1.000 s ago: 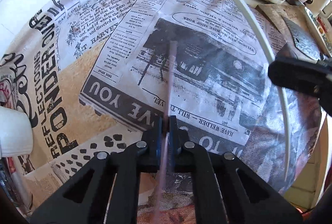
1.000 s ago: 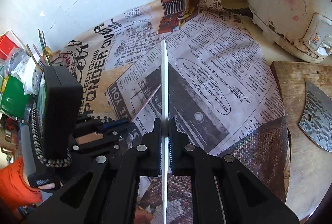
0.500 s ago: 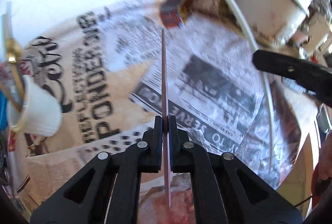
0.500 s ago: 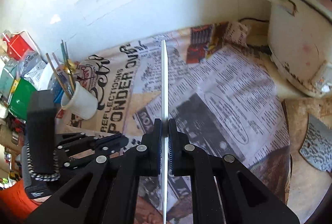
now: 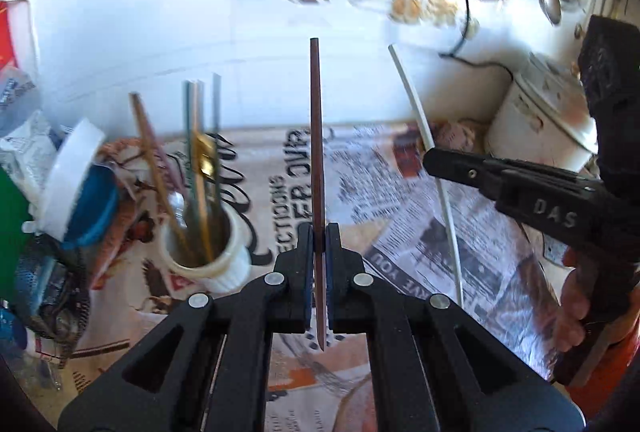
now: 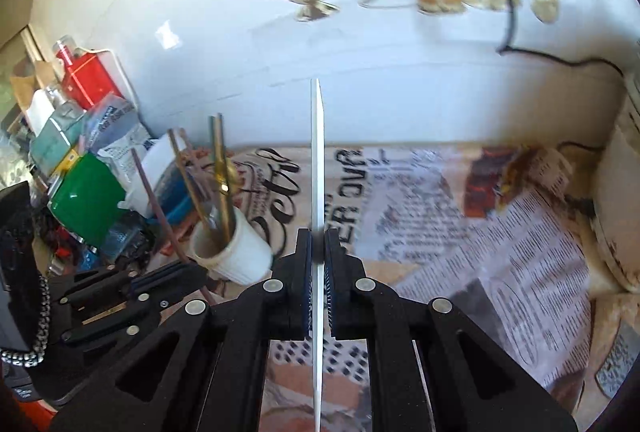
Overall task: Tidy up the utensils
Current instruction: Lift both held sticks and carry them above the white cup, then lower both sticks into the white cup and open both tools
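Note:
My left gripper [image 5: 319, 238] is shut on a dark brown chopstick [image 5: 315, 135], held upright above the newspaper-print cloth. My right gripper [image 6: 319, 246] is shut on a white chopstick [image 6: 317, 167], also upright. A white ribbed cup [image 5: 224, 264] with several chopsticks and a gold utensil stands left of and just beyond the left gripper; it also shows in the right wrist view [image 6: 236, 252]. The right gripper [image 5: 436, 159] and its white chopstick [image 5: 416, 111] appear at the right of the left wrist view. The left gripper [image 6: 196, 272] sits beside the cup in the right wrist view.
Cluttered jars, a green lid [image 6: 86, 195] and a red container [image 6: 86, 79] fill the left side. A white rice cooker [image 5: 548, 119] stands at the right by the white wall. A black cable [image 6: 560, 61] runs along the wall.
Both grippers have lifted and tilted up with their chopsticks, and moved left toward the cup, which now sits close in front of them.

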Motion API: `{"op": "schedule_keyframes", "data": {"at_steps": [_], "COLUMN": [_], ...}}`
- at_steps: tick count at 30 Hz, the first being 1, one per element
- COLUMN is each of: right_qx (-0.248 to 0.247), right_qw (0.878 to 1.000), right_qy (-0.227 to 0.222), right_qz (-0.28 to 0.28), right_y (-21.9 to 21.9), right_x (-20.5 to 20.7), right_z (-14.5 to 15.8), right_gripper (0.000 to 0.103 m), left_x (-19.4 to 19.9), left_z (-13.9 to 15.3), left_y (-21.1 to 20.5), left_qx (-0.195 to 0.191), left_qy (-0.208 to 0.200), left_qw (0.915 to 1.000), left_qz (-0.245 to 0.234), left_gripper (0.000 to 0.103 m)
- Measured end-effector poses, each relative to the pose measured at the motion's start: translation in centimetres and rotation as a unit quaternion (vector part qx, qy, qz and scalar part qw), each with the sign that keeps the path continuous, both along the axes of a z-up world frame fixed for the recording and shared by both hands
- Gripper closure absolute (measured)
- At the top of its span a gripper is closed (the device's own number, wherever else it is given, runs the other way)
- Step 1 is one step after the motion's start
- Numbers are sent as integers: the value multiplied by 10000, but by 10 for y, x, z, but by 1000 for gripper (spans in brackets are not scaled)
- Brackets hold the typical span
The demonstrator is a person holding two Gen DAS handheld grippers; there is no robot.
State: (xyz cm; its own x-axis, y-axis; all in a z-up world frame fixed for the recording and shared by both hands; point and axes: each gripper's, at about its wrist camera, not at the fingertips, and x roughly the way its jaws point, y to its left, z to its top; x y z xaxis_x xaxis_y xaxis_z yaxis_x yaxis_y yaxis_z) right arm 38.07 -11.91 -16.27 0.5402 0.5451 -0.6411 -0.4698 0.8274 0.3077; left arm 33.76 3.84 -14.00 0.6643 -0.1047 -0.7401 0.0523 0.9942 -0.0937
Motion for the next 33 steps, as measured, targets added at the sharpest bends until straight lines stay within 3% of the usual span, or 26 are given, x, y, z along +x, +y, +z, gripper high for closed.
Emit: {"op": "schedule_keyframes", "data": {"at_steps": [9,18,25,33], "right_qx": [299,330,203,112], "right_qw": [9976,9960,9952,9942], "right_qy": [-455,-805,-950,-1031], "right_qz": [435,199,-99,-296], "right_y": [73,129,157,173], "right_x": [13,33,49,55], "right_z": [27,25,10,-17], "right_gripper": [97,97,97,97], "left_x": [-10,-1,27,53], "left_z": [38,54,41,3], "left_y": [77,134,149,159], "left_qx": [-33,-292,-420,-586], "left_qy": [-495,-753,-745,-541], "left_qw": [9961,9900,9906,9919], "left_qz": [731,1157,1071,986], "left_gripper": [100,100,100,100]}}
